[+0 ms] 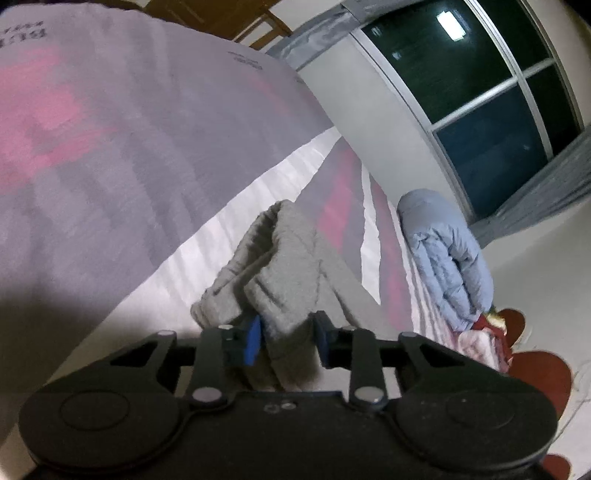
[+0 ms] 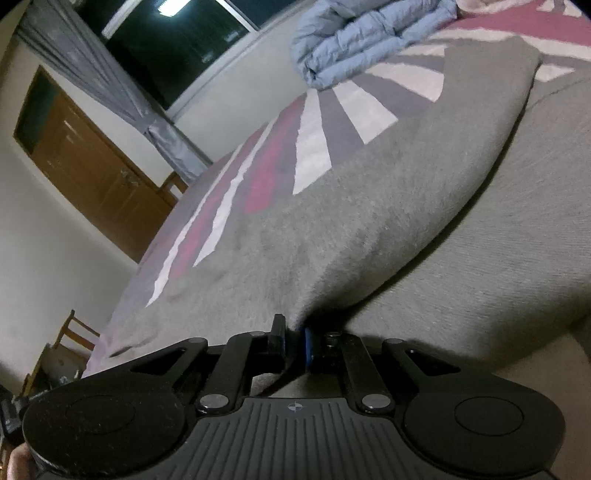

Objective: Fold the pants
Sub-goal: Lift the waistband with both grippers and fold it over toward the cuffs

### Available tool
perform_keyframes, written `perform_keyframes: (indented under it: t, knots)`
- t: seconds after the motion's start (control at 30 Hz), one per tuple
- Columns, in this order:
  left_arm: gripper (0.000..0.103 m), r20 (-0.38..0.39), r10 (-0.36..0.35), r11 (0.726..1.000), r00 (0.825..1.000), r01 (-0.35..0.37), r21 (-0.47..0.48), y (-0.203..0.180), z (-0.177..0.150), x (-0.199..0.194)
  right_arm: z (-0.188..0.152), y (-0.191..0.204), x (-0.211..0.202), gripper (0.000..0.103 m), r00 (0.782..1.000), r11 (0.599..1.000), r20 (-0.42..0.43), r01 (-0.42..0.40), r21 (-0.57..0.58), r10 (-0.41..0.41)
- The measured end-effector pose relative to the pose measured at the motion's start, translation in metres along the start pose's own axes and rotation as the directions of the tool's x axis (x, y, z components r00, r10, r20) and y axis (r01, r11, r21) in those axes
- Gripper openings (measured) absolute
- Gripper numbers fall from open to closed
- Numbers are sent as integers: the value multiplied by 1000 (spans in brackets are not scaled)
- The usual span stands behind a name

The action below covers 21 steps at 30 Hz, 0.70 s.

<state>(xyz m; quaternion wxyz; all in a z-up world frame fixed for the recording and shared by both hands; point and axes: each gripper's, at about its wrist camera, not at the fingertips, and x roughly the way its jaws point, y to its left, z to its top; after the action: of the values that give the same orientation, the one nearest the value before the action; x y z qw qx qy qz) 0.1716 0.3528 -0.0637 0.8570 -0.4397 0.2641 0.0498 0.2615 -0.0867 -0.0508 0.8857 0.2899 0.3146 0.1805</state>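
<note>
Pants (image 1: pixel 284 266): grey fleecy knit, bunched | left gripper (image 1: pixel 286 341): jaws clamped on a thick fold | right gripper (image 2: pixel 294 345): jaws pinched on an edge (tips hidden) | bed (image 1: pixel 110 166): striped cover, blurred

A folded pale-blue quilt (image 2: pixel 369 33) lies at one o'clock on the striped bedspread (image 2: pixel 314 147); a brown, perhaps wooden door (image 2: pixel 92 166) at nine

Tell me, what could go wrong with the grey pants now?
The left gripper pinches only a thick bunch of the grey pants, so a layer might slip out. The right gripper holds just a thin edge, which could pull free. The blue puffy jacket lies close by on the bed and might get dragged.
</note>
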Motion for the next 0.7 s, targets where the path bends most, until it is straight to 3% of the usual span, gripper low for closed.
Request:
perform_keyframes:
  t: [0.1, 0.2, 0.27, 0.33, 0.37, 0.4, 0.5, 0.7]
  knots:
    - [16, 8, -14, 999, 1000, 14, 37, -10, 11, 1, 8, 8, 2, 8, 1000, 999, 6, -28, -18, 29]
    - [15, 85, -72, 994, 994, 64, 88, -28, 27, -14, 17, 22, -17, 8, 989, 992, 83, -115, -49, 119]
    - [15, 84, -64, 993, 994, 55, 108, -30, 31, -18, 19, 29, -28, 8, 983, 987, 114, -139, -80, 147]
    - [15, 10, 25, 993, 1000, -26, 118, -21, 24, -7, 11, 27, -25, 8, 990, 989, 89, -103, -104, 113]
    - [15, -37, 86, 988, 996, -80, 135, -14, 16, 1, 5, 22, -16, 8, 997, 991, 44, -58, -123, 64]
    - [15, -54, 100, 986, 994, -92, 137, -7, 10, 4, -2, 15, -7, 8, 1000, 994, 1, -28, -109, 28]
    - [15, -28, 49, 996, 998, -47, 72, 7, 3, -4, -14, -1, -3, 8, 999, 997, -15, -31, -66, 30]
    - [20, -33, 74, 994, 997, -71, 89, 9, 5, -11, -9, 2, -1, 8, 999, 996, -30, -28, -80, 25]
